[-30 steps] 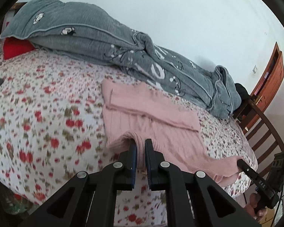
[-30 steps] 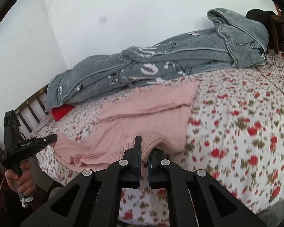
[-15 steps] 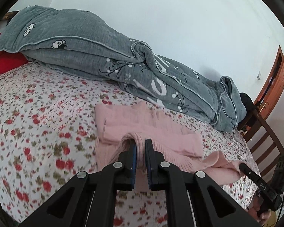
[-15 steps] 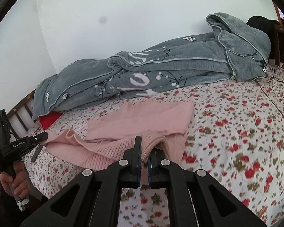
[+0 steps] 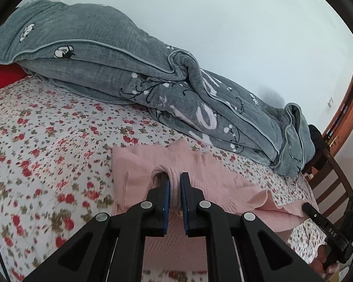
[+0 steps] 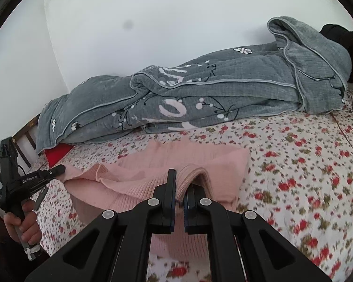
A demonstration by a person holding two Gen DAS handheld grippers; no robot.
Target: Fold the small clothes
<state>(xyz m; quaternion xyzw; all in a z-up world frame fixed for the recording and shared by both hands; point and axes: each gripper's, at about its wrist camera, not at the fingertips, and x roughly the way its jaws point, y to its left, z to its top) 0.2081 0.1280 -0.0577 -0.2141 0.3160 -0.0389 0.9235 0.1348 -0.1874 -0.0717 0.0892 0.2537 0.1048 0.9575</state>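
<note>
Left tool clenched on pink sweater hem, lower centre of frame. Right tool clenched on the hem too. Sweater lies on floral bed, before grey quilt.

The bed wears a white sheet printed with small red flowers; along its far edge, against the wall, lies a long grey quilt in a rumpled roll; a red pillow shows under the quilt's end at the headboard corner; a pink sweater lies partly on the sheet towards the near edge.
</note>
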